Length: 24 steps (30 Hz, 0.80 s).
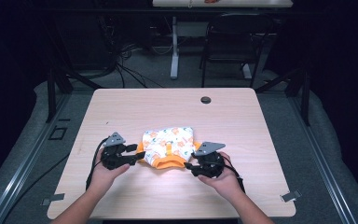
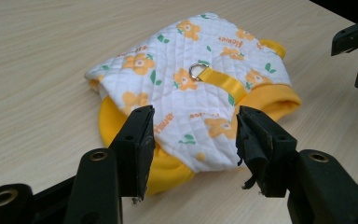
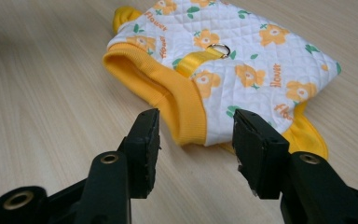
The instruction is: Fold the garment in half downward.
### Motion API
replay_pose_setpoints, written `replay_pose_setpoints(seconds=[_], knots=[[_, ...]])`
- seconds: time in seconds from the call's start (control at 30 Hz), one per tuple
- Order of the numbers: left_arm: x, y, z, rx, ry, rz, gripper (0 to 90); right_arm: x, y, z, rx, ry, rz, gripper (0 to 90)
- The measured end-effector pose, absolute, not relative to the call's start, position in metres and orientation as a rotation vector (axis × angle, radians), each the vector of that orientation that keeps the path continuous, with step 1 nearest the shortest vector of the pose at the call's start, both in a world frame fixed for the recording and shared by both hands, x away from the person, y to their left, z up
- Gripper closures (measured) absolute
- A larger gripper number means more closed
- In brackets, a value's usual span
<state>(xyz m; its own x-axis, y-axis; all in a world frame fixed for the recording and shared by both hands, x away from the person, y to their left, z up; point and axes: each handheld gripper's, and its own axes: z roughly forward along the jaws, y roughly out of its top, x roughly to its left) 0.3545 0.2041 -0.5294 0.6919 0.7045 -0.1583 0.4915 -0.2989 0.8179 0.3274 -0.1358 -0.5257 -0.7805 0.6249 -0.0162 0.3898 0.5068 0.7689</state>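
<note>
A small quilted white garment (image 1: 168, 144) with orange flowers and yellow trim lies folded on the wooden table (image 1: 121, 107). A yellow strap with a metal ring runs across its top (image 2: 200, 72). My left gripper (image 1: 133, 154) sits at the garment's left edge, jaws open, with the cloth (image 2: 191, 93) lying beyond them and untouched. My right gripper (image 1: 190, 163) is at the garment's right front corner, also open. In the right gripper view the yellow hem (image 3: 177, 98) lies just past the open jaws (image 3: 193, 128), apart from the pads.
A round grommet hole (image 1: 205, 100) is set in the table's far edge. A black chair (image 1: 235, 37) and a second table's leg (image 1: 174, 56) stand behind. Cables trail on the floor at the back left.
</note>
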Motion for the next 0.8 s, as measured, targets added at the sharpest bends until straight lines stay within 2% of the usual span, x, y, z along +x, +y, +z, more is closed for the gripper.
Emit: replay_pose_setpoints(seconds=[0.43, 0.8], knots=[[0.326, 0.224, -0.543, 2.012, 0.939, 0.339, 45.0, 0.314, -0.161, -0.533, 0.934, 2.445, 1.117, 46.4], [0.327, 0.242, -0.561, 1.995, 0.998, 0.334, 44.9, 0.316, -0.171, -0.555, 1.041, 2.415, 1.126, 46.3]])
